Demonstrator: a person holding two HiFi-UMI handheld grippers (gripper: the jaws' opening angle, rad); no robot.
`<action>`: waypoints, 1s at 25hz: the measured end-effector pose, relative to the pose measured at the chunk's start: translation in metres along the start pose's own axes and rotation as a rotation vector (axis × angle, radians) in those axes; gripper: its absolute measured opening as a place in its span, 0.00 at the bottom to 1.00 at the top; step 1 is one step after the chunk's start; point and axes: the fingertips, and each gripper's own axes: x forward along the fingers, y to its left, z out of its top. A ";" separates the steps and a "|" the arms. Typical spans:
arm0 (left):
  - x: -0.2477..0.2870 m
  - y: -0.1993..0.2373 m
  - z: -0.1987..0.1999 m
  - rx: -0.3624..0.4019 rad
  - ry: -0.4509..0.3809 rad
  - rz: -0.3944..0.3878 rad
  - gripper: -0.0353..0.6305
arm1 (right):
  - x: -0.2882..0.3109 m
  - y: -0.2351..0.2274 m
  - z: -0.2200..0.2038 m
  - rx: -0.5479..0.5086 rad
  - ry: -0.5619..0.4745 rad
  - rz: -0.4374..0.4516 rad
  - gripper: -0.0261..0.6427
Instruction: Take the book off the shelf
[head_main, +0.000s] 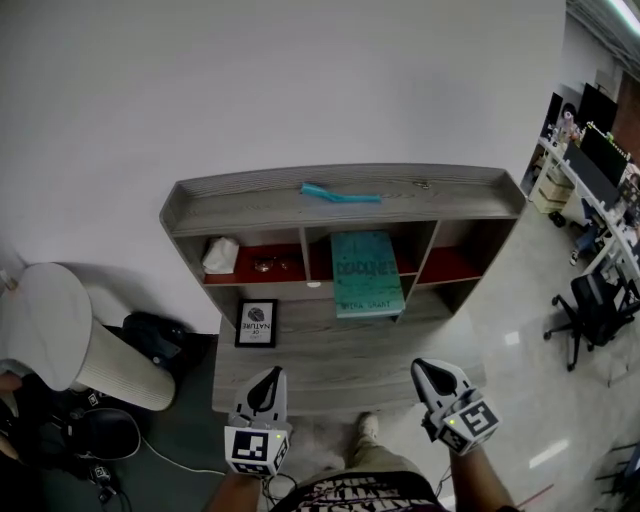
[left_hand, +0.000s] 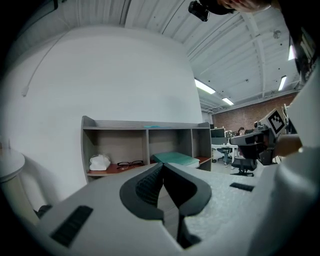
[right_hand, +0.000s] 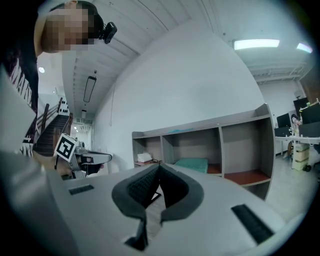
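1. The left gripper (head_main: 267, 380) has its jaws pressed together with nothing between them, and it points roughly level towards the shelf (head_main: 340, 180).
2. The right gripper (head_main: 432, 374) is the same: its jaws meet at the tips and hold nothing. It is level with the left one, and the two are well apart.
3. Both hang over the near edge of the grey wood counter (head_main: 340, 360), short of everything on it.
4. A black-framed picture (head_main: 256, 323) sits on the counter ahead of the left gripper, close to the shelf's left compartment.
5. The book (head_main: 367, 272) has a teal cover and lies flat in the middle compartment. Its near end sticks out past the shelf edge over the counter, and neither gripper touches it.
6. In the left compartment a crumpled white cloth (head_main: 221, 255) lies on the red-brown board, with a pair of glasses (head_main: 267, 264) just beside it.
7. On top of the shelf lies a slim teal object (head_main: 340, 194) (too small for me to say what it is).
8. Beyond that, a round white stool (head_main: 50, 320) is off to the left by the wall. A black office chair (head_main: 590, 305) stands well away to the right, near the desks.
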 end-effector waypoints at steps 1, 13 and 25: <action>0.007 0.000 -0.001 0.000 0.005 -0.002 0.06 | 0.005 -0.005 0.001 0.004 -0.006 0.003 0.04; 0.095 -0.001 -0.007 -0.010 0.052 -0.009 0.06 | 0.062 -0.073 -0.005 0.053 0.029 0.046 0.05; 0.174 -0.012 -0.010 -0.010 0.067 -0.023 0.06 | 0.113 -0.120 -0.026 0.273 0.119 0.166 0.18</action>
